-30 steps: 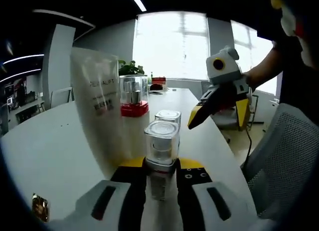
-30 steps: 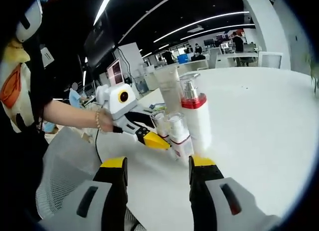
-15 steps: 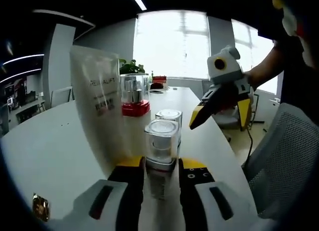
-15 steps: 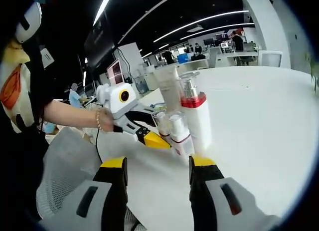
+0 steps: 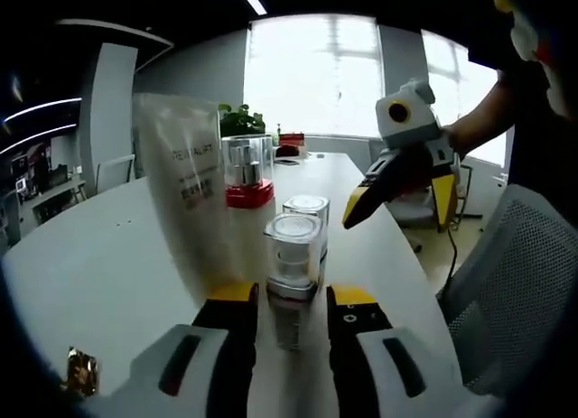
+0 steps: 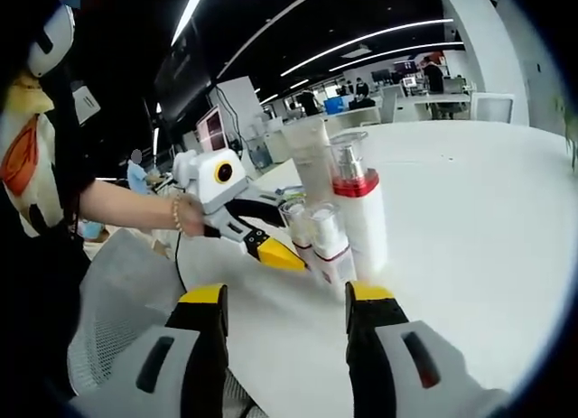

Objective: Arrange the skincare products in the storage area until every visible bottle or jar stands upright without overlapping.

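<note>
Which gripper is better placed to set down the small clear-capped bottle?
Left. The left gripper already straddles the bottle, jaws on both sides. The right gripper is open, empty and farther back.

Left gripper view: clear-capped square bottle (image 5: 293, 274) stands on white table (image 5: 90, 255), second clear-capped jar (image 5: 305, 215) behind it. Red-collared pump bottle (image 5: 247, 188) left-rear; tall white pouch (image 5: 191, 197) at far left.

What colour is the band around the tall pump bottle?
Red. The band wraps the tall pump bottle below its clear cap, clearest in the right gripper view.
</note>
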